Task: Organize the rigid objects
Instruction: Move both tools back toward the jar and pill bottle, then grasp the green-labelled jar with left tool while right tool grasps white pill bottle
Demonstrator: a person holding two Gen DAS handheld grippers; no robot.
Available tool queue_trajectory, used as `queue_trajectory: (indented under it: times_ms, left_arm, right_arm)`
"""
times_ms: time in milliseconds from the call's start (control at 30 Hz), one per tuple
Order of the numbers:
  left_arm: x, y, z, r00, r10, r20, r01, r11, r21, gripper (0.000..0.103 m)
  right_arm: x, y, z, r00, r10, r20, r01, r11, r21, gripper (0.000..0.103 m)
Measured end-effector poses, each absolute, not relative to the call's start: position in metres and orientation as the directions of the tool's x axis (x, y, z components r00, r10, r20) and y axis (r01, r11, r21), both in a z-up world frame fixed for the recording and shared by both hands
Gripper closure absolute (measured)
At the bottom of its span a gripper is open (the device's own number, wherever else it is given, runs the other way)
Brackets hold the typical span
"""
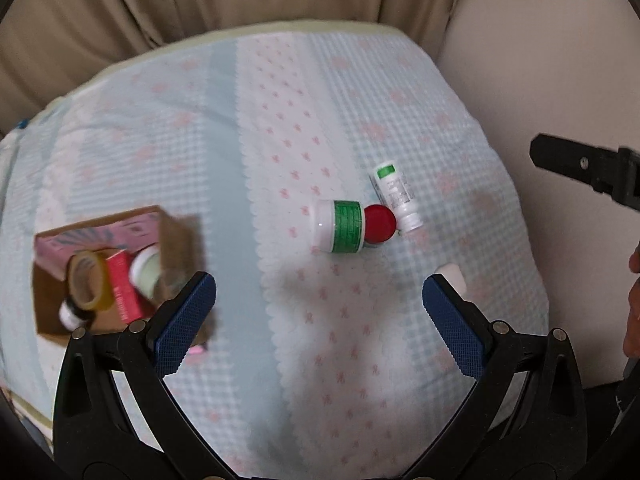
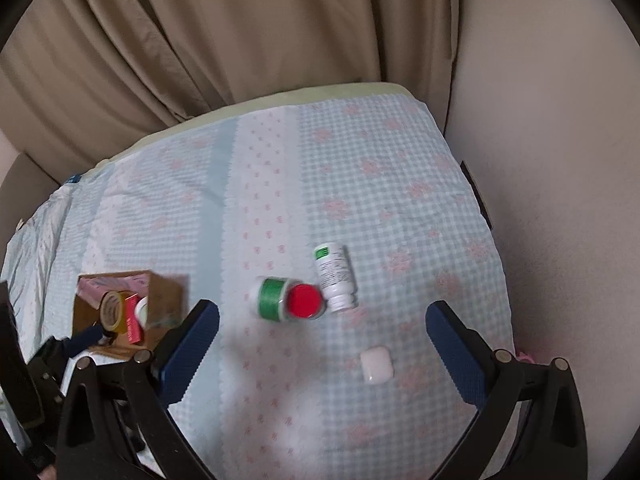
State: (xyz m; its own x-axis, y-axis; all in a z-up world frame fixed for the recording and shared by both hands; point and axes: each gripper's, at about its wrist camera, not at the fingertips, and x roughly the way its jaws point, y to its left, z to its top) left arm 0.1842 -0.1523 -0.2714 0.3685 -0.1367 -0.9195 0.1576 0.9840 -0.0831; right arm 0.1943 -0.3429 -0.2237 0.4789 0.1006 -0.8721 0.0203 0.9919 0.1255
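Observation:
A white bottle with a green label and red cap [image 1: 348, 226] lies on its side on the checked cloth, also in the right wrist view [image 2: 288, 299]. A small white bottle with a green patch [image 1: 396, 196] [image 2: 335, 276] lies touching it. A small white case [image 2: 377, 364] lies nearer; only its corner [image 1: 454, 274] shows behind my left finger. A cardboard box [image 1: 176, 240] [image 2: 162, 292] at the left holds a tape roll [image 1: 89, 280], a red box and a jar. My left gripper [image 1: 319, 312] is open and empty above the cloth. My right gripper [image 2: 322, 340] is open and empty, with the case between its fingers.
The cloth-covered table [image 1: 280, 120] [image 2: 360, 180] ends at beige curtains [image 2: 240, 40] behind and a pale wall [image 2: 560, 200] on the right. The right gripper's body [image 1: 588, 168] shows at the right edge of the left wrist view.

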Motion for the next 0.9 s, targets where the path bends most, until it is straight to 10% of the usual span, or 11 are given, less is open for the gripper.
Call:
queue_trajectory:
  times_ms: [567, 900]
  left_arm:
    - [0.278, -0.196, -0.413, 0.198, -0.068, -0.978, 0.167, 0.985, -0.035, 0.005]
    - [0.292, -0.205, -0.45, 0.144, -0.082, -0.986, 0.192, 0.98, -0.053, 0.015]
  right_arm:
    - [0.3, -0.351, -0.384, 0.262, 0.147, -0.954, -0.002, 0.988, 0.152, 0.006]
    - [0.32, -0.338, -0.443, 0.158, 0.175, -0.972, 0.01, 0.984, 0.179, 0.027]
